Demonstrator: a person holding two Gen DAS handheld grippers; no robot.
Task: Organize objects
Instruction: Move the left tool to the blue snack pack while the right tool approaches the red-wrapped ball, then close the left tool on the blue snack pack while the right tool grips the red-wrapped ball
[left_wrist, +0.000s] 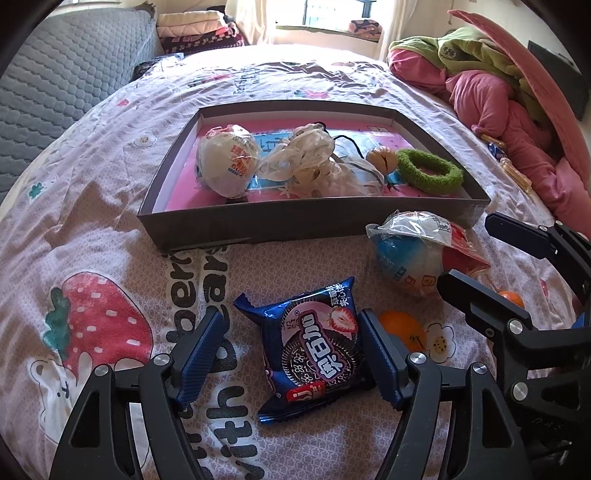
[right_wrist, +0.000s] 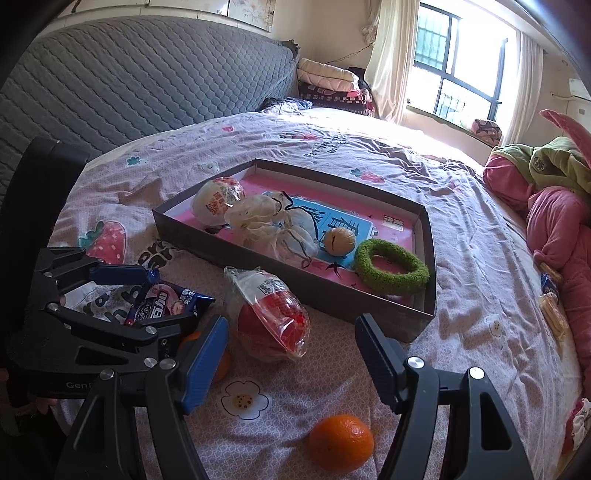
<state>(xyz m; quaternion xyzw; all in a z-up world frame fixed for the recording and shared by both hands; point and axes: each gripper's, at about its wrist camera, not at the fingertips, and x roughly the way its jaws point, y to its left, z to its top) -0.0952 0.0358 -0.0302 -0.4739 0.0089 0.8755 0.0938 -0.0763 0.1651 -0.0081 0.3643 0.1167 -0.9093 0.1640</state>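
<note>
Blue ribbed pads of the left gripper (left_wrist: 291, 354) stand apart on either side of a blue cookie packet (left_wrist: 314, 350) lying flat on the bedsheet (left_wrist: 110, 229), the right pad at the wrapper's edge, the left one clear of it; whether that right pad actually touches, I cannot tell; the packet shows a dark sandwich cookie, a strawberry and Chinese characters, upside down from here; over in the right wrist view, the right gripper (right_wrist: 291, 354) hangs with its jaws wide and nothing between them, above a red ball in clear plastic wrap (right_wrist: 271, 321); that view alone shows a whole orange (right_wrist: 340, 443) close to the lens, and a second orange (right_wrist: 221, 363) half hidden behind the left pad; the left view alone shows the ball's blue and white side; beyond both sits a shallow grey box (right_wrist: 417, 317) with a pink and blue printed liner, holding a wrapped white ball with red print (right_wrist: 218, 201), crumpled sheer bags (right_wrist: 271, 225), a cracked walnut (right_wrist: 339, 240) and a green fuzzy ring (right_wrist: 391, 271); the sheet carries strawberries, flowers, a bear and the readable words "with bears"; behind, a grey quilted headboard (right_wrist: 129, 81), folded blankets, a bright curtained window (right_wrist: 458, 66) and a pink and green heap of bedding (right_wrist: 554, 221).
</note>
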